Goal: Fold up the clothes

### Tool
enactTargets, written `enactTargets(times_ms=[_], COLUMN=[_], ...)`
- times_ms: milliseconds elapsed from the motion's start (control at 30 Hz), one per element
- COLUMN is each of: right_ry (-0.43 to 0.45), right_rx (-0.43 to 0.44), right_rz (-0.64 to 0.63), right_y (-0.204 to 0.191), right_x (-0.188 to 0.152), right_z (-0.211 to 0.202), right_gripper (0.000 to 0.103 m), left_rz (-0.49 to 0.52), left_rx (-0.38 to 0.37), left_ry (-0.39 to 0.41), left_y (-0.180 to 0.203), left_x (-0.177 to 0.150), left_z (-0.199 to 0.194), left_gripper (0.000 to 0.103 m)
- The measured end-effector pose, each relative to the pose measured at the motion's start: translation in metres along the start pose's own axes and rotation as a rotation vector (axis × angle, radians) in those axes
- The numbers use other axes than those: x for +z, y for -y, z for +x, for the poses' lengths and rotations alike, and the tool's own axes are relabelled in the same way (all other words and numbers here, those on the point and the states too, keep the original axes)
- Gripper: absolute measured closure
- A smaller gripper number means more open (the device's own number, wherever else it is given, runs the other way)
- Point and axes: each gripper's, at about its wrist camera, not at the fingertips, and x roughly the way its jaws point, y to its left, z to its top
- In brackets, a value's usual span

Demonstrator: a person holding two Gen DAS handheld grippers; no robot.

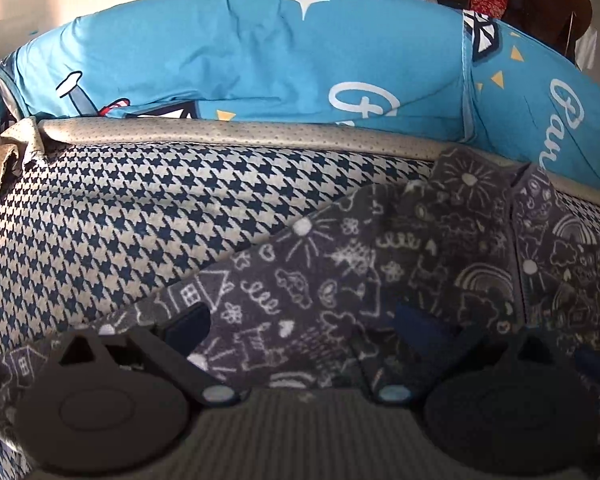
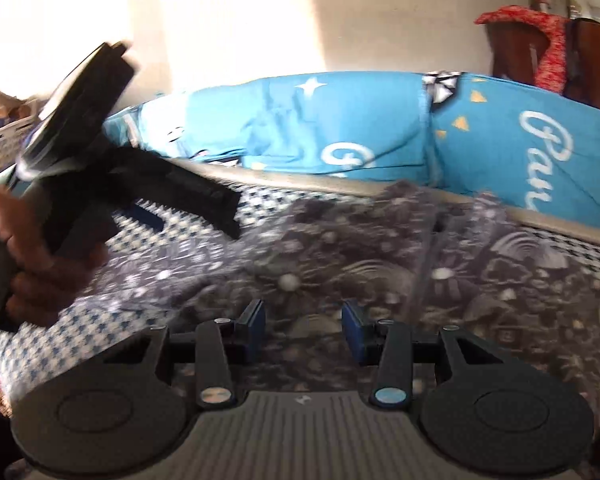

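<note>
A pale wall (image 2: pixel 340 20) is seen at the back, washed by a bright patch of sunlight (image 2: pixel 236 28). Blue pillows (image 1: pixel 260 52) printed with white stars and script are lined along the far edge of the bed (image 1: pixel 100 216), which is covered in a houndstooth sheet. Dark wooden furniture (image 2: pixel 596 60) is glimpsed at the right, draped with red patterned cloth (image 2: pixel 548 44).
</note>
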Motion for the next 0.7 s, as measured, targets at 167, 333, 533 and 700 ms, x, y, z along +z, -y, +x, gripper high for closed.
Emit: enactTargets(times_ms=[167, 333, 533, 700], right_ry=[0.022, 0.025, 0.026, 0.043], right_rx=[-0.131, -0.201, -0.253, -0.274], right_rz=[0.042, 0.137, 0.23, 0.259], right_y=[0.045, 0.087, 0.125, 0.141], right_x=[0.005, 0.008, 0.012, 0.018], right_z=[0.002, 0.008, 0.019, 0.03], right_gripper=[0.06, 0.06, 0.06, 0.06], left_rz=[0.045, 0.063, 0.085, 0.11], left_rx=[-0.009, -0.028, -0.031, -0.031], left_ry=[-0.024, -0.041, -0.057, -0.065], left_y=[0.017, 0.029, 0.037, 0.044], left_x=[-0.008, -0.012, -0.013, -0.015], left_z=[0.009, 0.015, 0.019, 0.022], left_gripper=[0.001, 0.001, 0.001, 0.001])
